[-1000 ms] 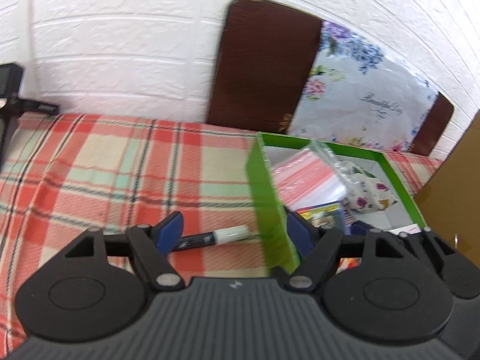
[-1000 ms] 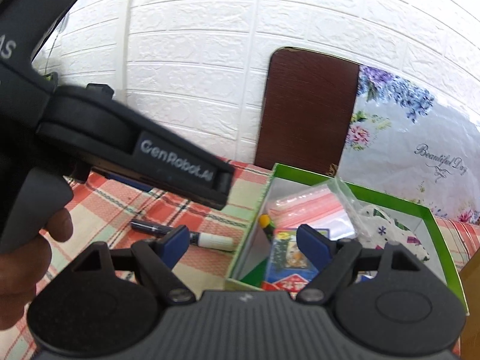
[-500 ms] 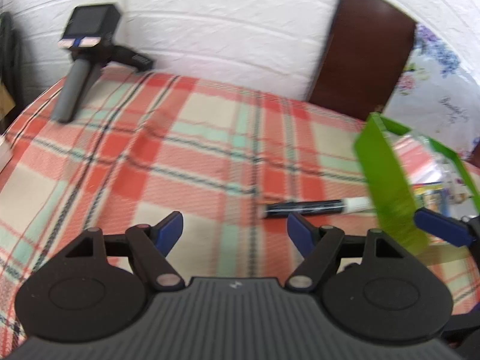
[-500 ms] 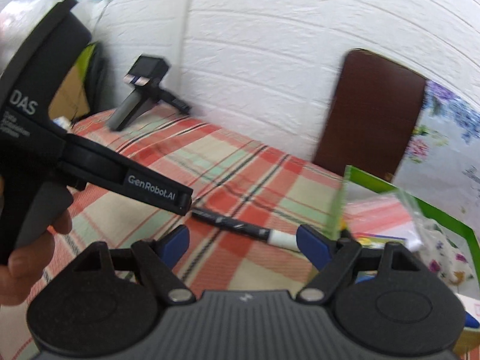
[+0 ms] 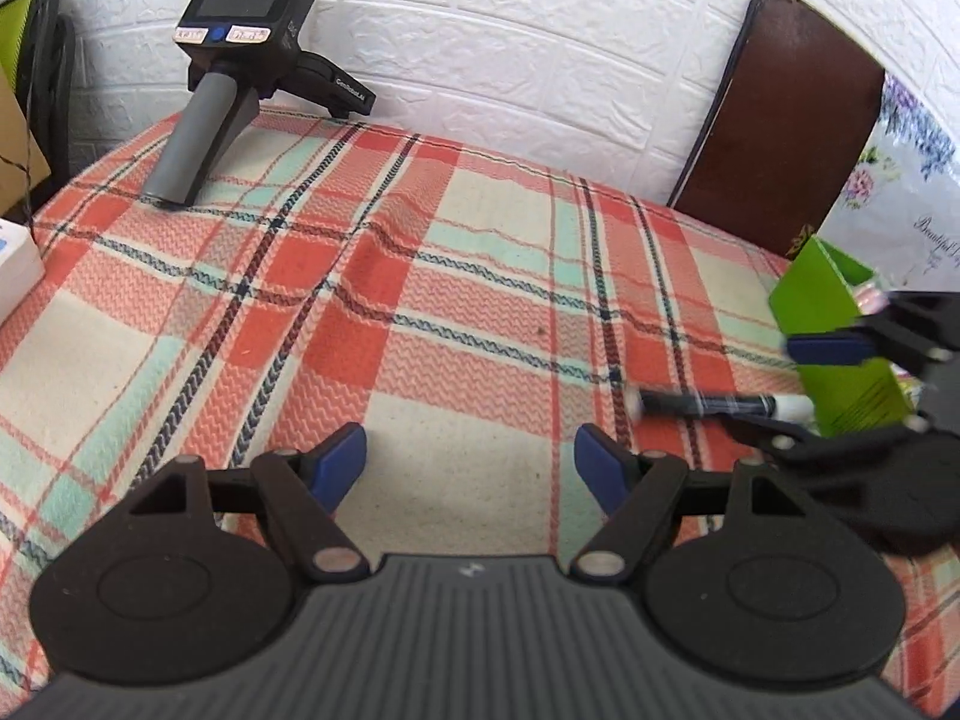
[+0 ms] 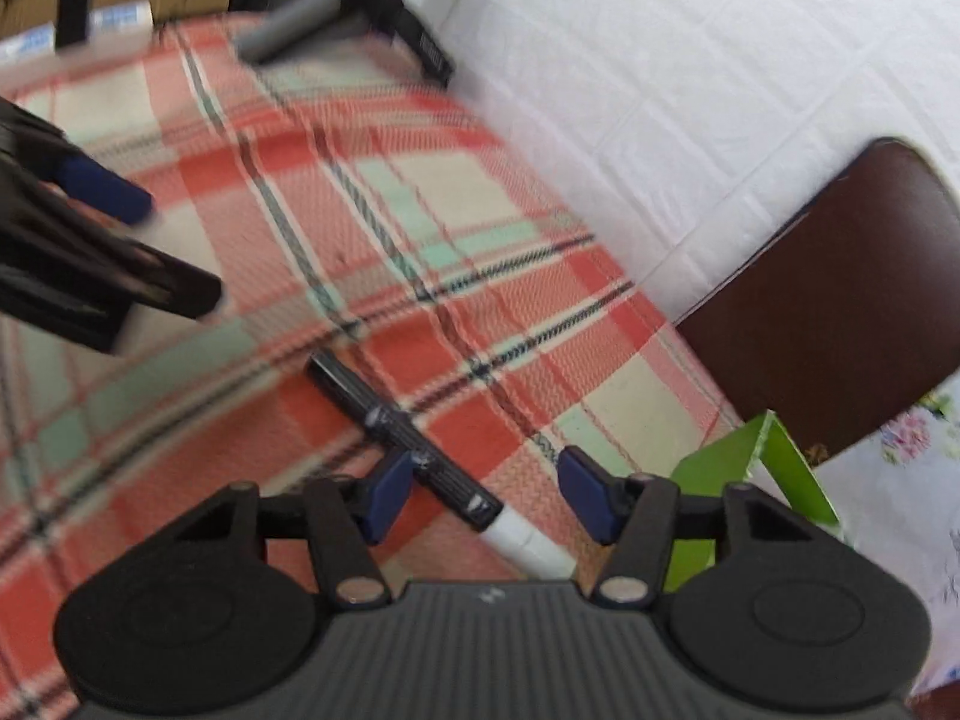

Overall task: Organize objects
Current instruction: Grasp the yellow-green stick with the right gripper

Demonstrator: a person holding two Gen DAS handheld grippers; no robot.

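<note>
A black marker with a white cap (image 5: 708, 403) lies on the plaid tablecloth (image 5: 420, 276), just left of the green box (image 5: 834, 324). In the right wrist view the marker (image 6: 390, 420) runs slantwise between the jaws of my right gripper (image 6: 487, 501), which are closing. Its left pad is right beside the barrel, and a gap remains at the right pad. The box corner (image 6: 756, 456) shows to the right. My left gripper (image 5: 471, 462) hangs open over bare cloth, holding nothing. The right gripper (image 5: 798, 387) shows at the left wrist view's right edge, straddling the marker.
A spare handheld gripper with a screen (image 5: 240, 18) stands at the cloth's far left corner by the white brick wall. A brown chair back (image 5: 792, 120) and a floral bag (image 5: 900, 192) stand behind the box. A white box (image 5: 12, 264) sits at the left edge.
Both views swung left, away from the green box's inside. The right gripper rolled, came down over the marker and narrowed its jaws. The left gripper moved out over bare cloth.
</note>
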